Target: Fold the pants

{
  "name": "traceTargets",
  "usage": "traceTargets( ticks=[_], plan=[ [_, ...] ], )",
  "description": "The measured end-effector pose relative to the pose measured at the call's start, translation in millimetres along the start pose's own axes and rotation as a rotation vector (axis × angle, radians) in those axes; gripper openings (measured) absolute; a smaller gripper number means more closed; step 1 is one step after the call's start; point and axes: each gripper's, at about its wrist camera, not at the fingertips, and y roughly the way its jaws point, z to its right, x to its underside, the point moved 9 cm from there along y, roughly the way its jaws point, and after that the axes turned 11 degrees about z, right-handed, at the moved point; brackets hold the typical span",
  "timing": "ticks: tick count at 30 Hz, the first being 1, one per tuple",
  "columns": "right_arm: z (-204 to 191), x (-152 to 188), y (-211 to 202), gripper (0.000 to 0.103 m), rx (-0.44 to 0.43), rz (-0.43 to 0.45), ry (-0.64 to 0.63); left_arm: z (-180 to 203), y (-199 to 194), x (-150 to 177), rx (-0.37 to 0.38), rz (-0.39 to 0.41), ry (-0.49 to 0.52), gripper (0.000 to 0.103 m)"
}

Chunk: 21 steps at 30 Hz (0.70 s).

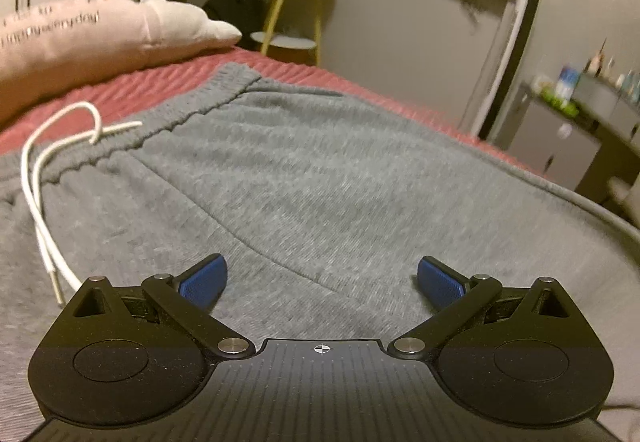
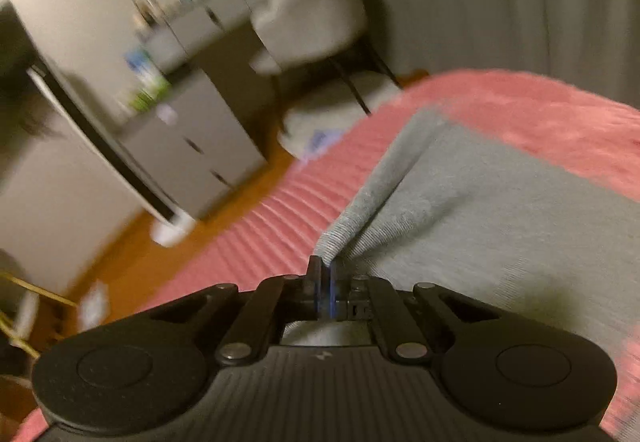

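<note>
Pants (image 1: 304,177) lay flat on the red bed cover (image 2: 256,217), white drawstring (image 1: 44,201) trailing at the waistband. We saw our right gripper (image 2: 325,278) clamped on a pant-leg edge, our left gripper (image 1: 322,278) spread apart above the fabric.

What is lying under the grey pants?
The grey pants lie spread on a pink ribbed bedspread, which shows around their edges. Whatever is directly beneath the fabric is covered and cannot be seen.

Pink pillow (image 1: 100,37) with blurred print, only "every day" roughly readable
</note>
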Motion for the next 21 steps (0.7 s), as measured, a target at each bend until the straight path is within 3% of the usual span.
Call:
traceTargets(
  ticks=[3,6,9,11,13,16,17,18,21],
  plan=[
    [44.3,7.9,-92.5,0.002,-0.055,0.086,0.085,-5.7,-5.7,-3.7,0.094,0.012,-0.127,0.103],
    [93.8,43.4,-165.9,0.002,-0.059,0.080,0.170,-0.8,-8.7,-7.6,0.156,-0.033,-0.143,0.103],
    [136.3,85.6,-191.5,0.001,0.026,0.025,0.159,10.4,-11.2,-9.8,0.198,-0.073,-0.097,0.103],
    [163.9,96.9,-199.2,0.003,0.100,-0.001,0.173,14.0,-7.8,-12.6,0.236,-0.127,-0.132,0.103],
    [173.1,95.0,-202.8,0.004,0.070,-0.001,0.221,12.2,1.6,-19.4,0.262,-0.180,-0.191,0.103],
    [154.3,88.5,-198.2,0.046,-0.014,-0.008,0.156,7.8,28.7,-38.2,0.279,-0.257,-0.260,0.103],
    [144.4,86.9,-192.6,0.068,-0.035,0.000,0.110,5.9,40.9,-45.4,0.273,-0.277,-0.290,0.103],
    [136.5,84.0,-186.5,0.073,-0.046,0.013,0.060,4.8,52.8,-51.2,0.263,-0.298,-0.319,0.103],
    [119.2,79.2,-164.2,0.072,-0.025,0.029,-0.098,8.8,92.0,-61.0,0.249,-0.364,-0.360,0.103]
  ],
)
